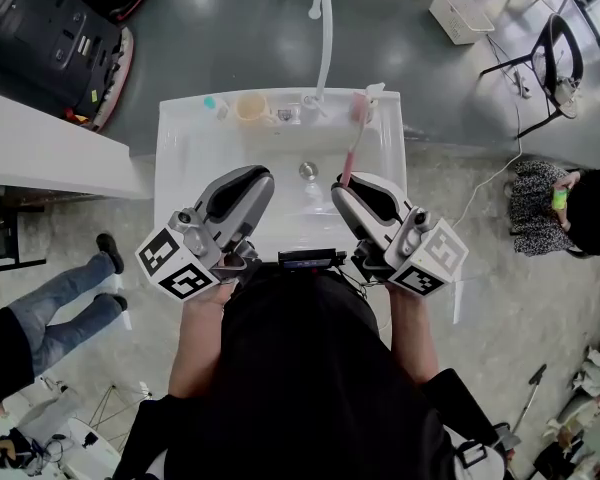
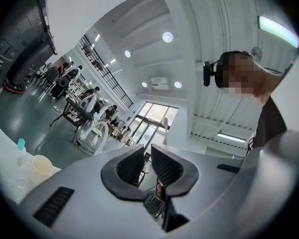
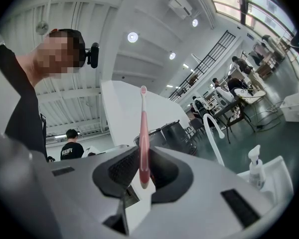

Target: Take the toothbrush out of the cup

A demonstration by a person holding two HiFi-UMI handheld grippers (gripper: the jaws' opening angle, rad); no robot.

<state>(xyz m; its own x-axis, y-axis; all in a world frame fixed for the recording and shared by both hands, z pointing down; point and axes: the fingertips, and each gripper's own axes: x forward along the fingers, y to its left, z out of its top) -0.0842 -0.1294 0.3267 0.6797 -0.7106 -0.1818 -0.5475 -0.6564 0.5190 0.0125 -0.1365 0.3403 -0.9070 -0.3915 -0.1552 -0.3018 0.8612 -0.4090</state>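
A pink toothbrush (image 1: 352,148) is clamped in my right gripper (image 1: 341,189) and slants up over the white sink (image 1: 180,158), its head near the back rim. In the right gripper view the toothbrush (image 3: 143,133) stands upright, with the right gripper (image 3: 143,167) shut on its lower handle. The cream cup (image 1: 250,107) stands on the sink's back ledge, apart from the brush; the left gripper view shows the cup (image 2: 41,167) at lower left. My left gripper (image 1: 256,176) hovers over the sink's front left. The left gripper (image 2: 147,154) is shut with nothing in it.
A white faucet (image 1: 323,43) arches over the basin, a soap pump bottle (image 3: 255,166) stands at the back right, and a teal-capped bottle (image 1: 211,103) sits left of the cup. A seated person (image 1: 560,203) is at the right; another person's legs (image 1: 70,293) are at the left.
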